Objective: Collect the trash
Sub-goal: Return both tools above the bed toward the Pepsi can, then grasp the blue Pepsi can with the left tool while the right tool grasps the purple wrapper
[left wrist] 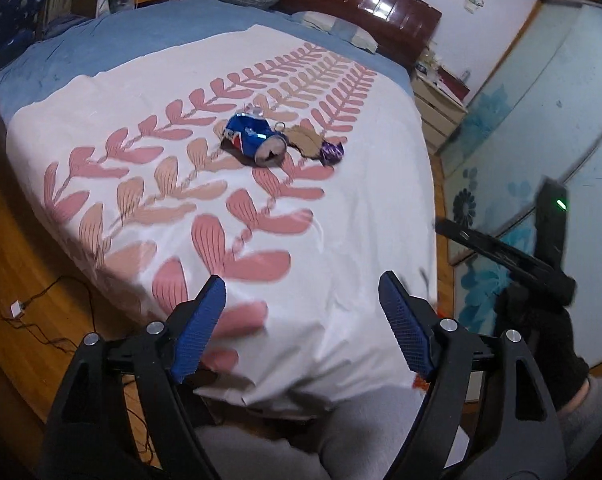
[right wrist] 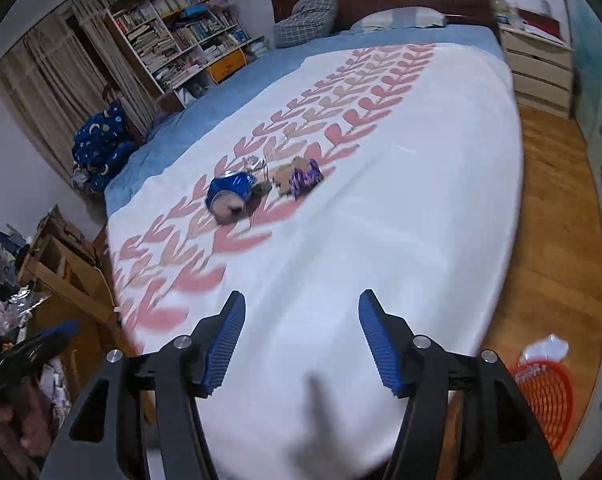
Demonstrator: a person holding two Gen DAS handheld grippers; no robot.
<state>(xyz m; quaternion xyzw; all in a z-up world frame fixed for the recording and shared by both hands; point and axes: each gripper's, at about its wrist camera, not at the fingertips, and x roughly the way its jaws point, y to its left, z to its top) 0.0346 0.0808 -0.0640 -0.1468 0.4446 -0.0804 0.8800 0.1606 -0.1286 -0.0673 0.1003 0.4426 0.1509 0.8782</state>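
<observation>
A crushed blue soda can point(left wrist: 252, 139) lies on its side in the middle of the bed's white patterned cover point(left wrist: 341, 220). Beside it lie a brown scrap point(left wrist: 303, 140) and a purple wrapper point(left wrist: 332, 152). My left gripper point(left wrist: 302, 292) is open and empty above the foot of the bed, well short of the trash. My right gripper point(right wrist: 302, 308) is open and empty too. The right wrist view shows the can point(right wrist: 229, 195), the brown scrap point(right wrist: 283, 176) and the purple wrapper point(right wrist: 306, 178). The right gripper's body point(left wrist: 509, 260) shows in the left wrist view.
An orange mesh bin point(right wrist: 545, 396) with a white liner stands on the wood floor right of the bed. A bookshelf point(right wrist: 181, 36), cluttered wooden furniture point(right wrist: 57, 264) and a white dresser point(right wrist: 537, 68) surround the bed. Cables point(left wrist: 33, 312) lie on the floor at left.
</observation>
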